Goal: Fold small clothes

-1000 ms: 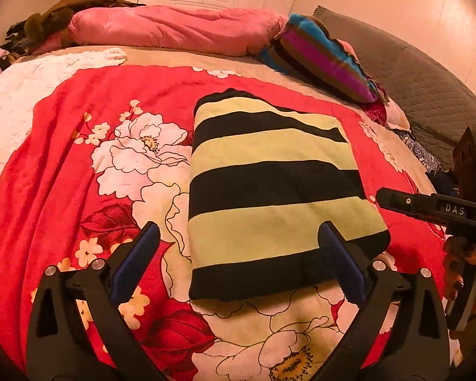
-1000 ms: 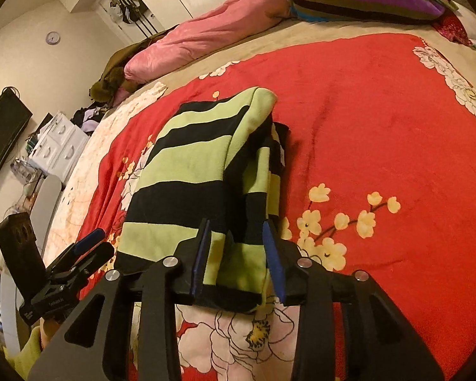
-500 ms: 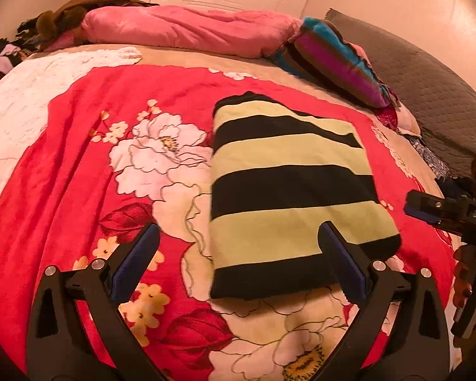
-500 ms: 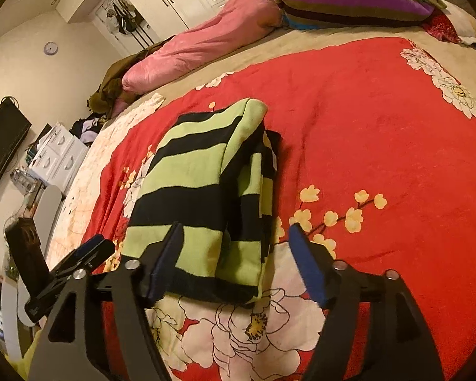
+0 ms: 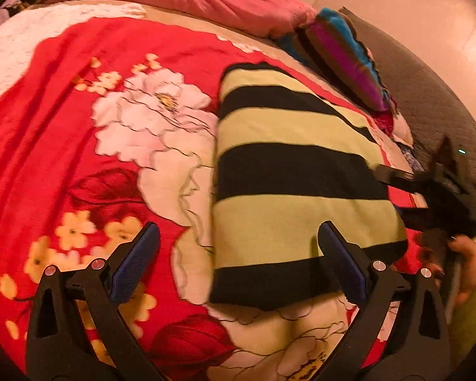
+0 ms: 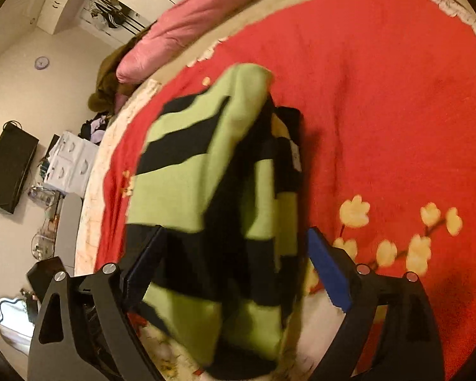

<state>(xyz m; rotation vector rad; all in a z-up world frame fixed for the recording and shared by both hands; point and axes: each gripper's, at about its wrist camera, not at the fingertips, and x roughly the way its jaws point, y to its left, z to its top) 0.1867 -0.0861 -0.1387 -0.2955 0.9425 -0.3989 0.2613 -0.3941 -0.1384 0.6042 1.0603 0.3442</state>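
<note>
Released since a second ago, the folded green-and-black striped knit garment (image 6: 206, 190) lies between the right gripper's (image 6: 234, 266) opening jaws; only the left view shows the left gripper (image 5: 238, 257) wide open, holding nothing.

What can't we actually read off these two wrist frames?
- Striped garment: near hem in the right wrist view blurred; the fold layers there don't resolve.
- Right gripper, jaws opening around the garment: whether the left pad touches cloth is unclear.
- Hand, left wrist view: cut off by the frame edge and the tool body.
</note>
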